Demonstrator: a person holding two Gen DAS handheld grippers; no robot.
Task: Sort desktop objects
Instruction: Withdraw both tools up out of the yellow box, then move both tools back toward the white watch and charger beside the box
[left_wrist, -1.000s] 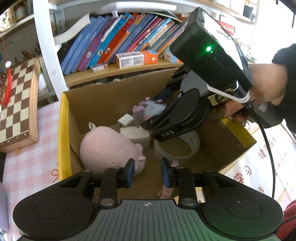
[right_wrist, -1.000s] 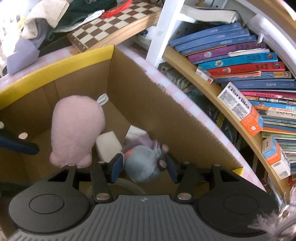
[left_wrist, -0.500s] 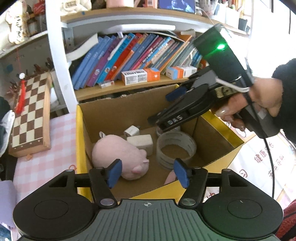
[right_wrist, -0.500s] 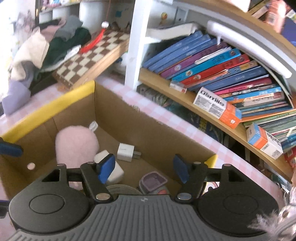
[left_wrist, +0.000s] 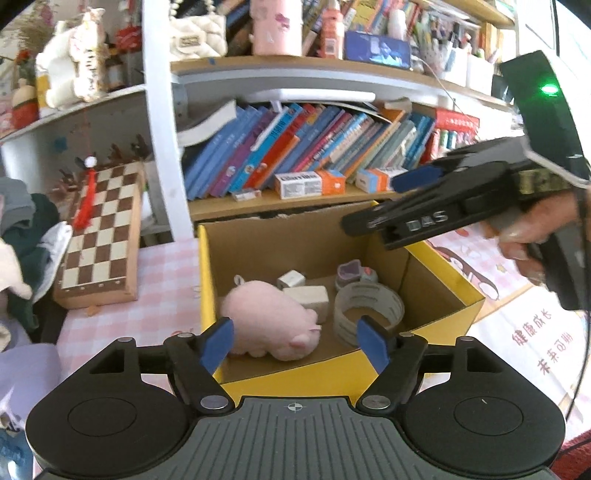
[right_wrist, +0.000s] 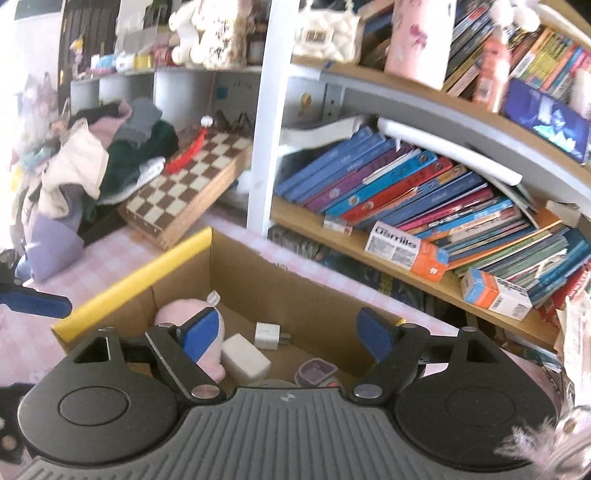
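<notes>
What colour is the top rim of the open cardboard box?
Yellow. The top rim of the cardboard box shows best in the left wrist view.

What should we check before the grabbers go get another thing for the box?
1. Left gripper open, nothing between its fingers: ok.
2. Right gripper open and empty: ok.
3. Purple toy lying inside the cardboard box, not stuck to a finger: ok.
4. Pink plush, white charger and tape roll all inside the box: ok.
5. Both grippers lifted above the box rim: ok.
6. Next thing to sort in sight: cannot tell; the pink checked tablecloth beside the box shows no loose item.
</notes>
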